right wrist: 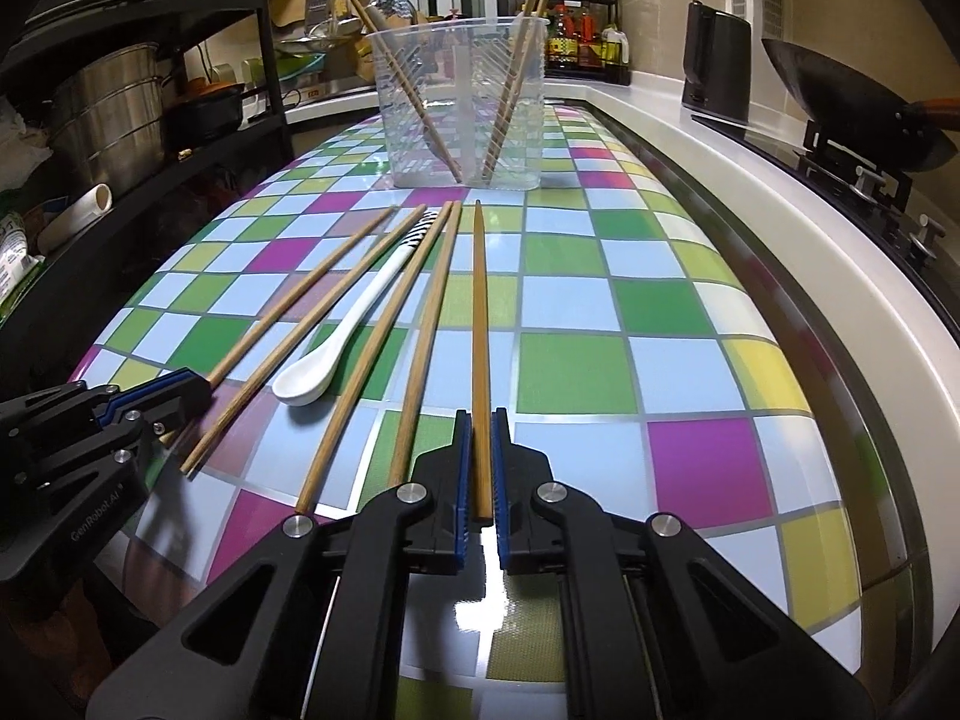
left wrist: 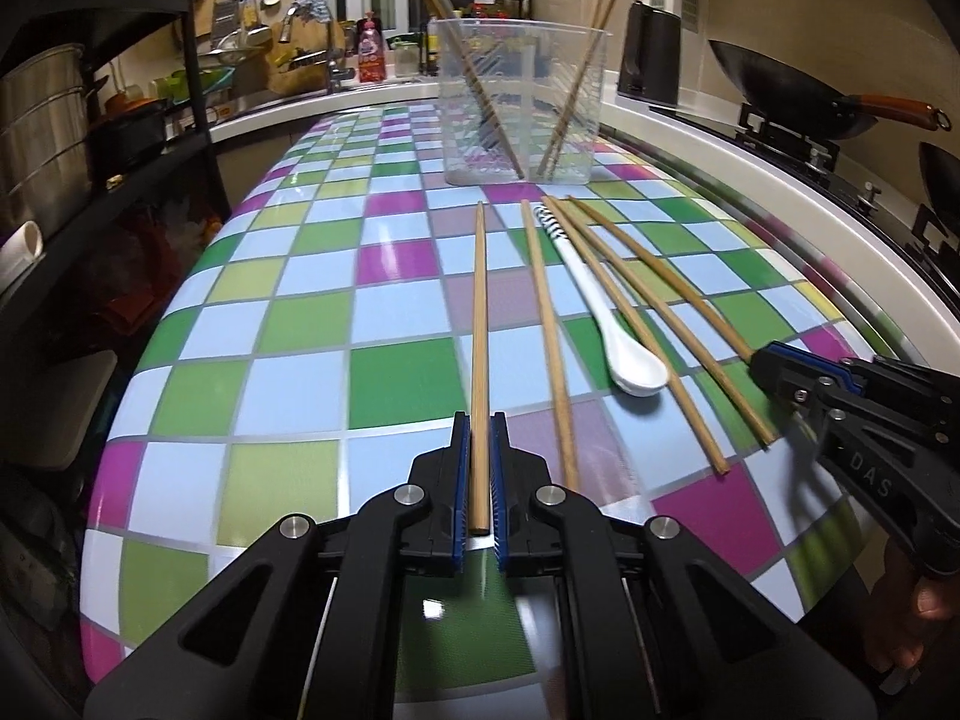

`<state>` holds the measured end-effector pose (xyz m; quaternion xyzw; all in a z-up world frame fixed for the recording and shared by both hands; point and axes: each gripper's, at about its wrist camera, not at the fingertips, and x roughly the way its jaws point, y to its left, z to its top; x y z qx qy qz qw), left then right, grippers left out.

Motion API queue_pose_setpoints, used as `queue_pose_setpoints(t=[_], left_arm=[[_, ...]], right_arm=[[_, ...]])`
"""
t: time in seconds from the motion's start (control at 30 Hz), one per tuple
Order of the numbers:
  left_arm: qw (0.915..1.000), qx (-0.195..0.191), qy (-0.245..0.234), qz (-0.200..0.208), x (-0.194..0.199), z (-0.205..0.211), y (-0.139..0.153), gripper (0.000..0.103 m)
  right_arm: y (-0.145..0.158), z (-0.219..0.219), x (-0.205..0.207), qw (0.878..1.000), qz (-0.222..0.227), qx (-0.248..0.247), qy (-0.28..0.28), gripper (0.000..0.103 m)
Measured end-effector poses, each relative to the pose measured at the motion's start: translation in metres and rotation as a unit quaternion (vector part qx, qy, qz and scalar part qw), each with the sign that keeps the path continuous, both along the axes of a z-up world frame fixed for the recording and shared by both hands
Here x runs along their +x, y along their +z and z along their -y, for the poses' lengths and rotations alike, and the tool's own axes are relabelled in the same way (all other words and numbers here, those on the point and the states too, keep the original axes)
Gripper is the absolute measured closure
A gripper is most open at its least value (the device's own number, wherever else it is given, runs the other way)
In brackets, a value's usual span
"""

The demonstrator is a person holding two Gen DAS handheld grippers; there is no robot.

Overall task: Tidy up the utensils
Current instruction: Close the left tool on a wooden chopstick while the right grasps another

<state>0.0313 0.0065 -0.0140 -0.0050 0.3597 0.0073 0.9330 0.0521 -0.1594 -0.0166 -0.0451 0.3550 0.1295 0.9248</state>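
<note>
Several wooden chopsticks and a white spoon (left wrist: pixel 630 354) lie side by side on the checkered table (left wrist: pixel 312 324). My left gripper (left wrist: pixel 479 426) is shut on the leftmost chopstick (left wrist: pixel 479 324), near its blunt end. My right gripper (right wrist: pixel 481 420) is shut on the rightmost chopstick (right wrist: pixel 479 324); it also shows at the right of the left wrist view (left wrist: pixel 762 366). The left gripper shows at the left of the right wrist view (right wrist: pixel 201 384). Three chopsticks (right wrist: pixel 354 324) and the spoon (right wrist: pixel 318 372) lie between the held ones. A clear plastic holder (left wrist: pixel 522 102) at the far end holds more chopsticks, and it also shows in the right wrist view (right wrist: pixel 459 102).
A black shelf rack with steel pots (left wrist: pixel 42 126) stands to the left. A white counter edge (left wrist: pixel 780 180), a stove with a wok (left wrist: pixel 792 96) and a black kettle (left wrist: pixel 651 54) are on the right. A sink area with bottles lies behind the holder.
</note>
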Motion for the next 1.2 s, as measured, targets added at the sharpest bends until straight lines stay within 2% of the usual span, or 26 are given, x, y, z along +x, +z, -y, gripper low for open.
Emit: queue_pose_setpoints(t=[0.27, 1.2], left_arm=[[0.9994, -0.006, 0.034, 0.003, 0.003, -0.013, -0.001, 0.096], [0.9993, -0.003, 0.036, 0.013, 0.002, -0.011, -0.002, 0.096]], right_arm=[[0.0, 0.009, 0.001, 0.999, 0.003, 0.003, -0.047, 0.094], [-0.001, 0.005, -0.004, 0.999, 0.017, -0.005, -0.044, 0.096]])
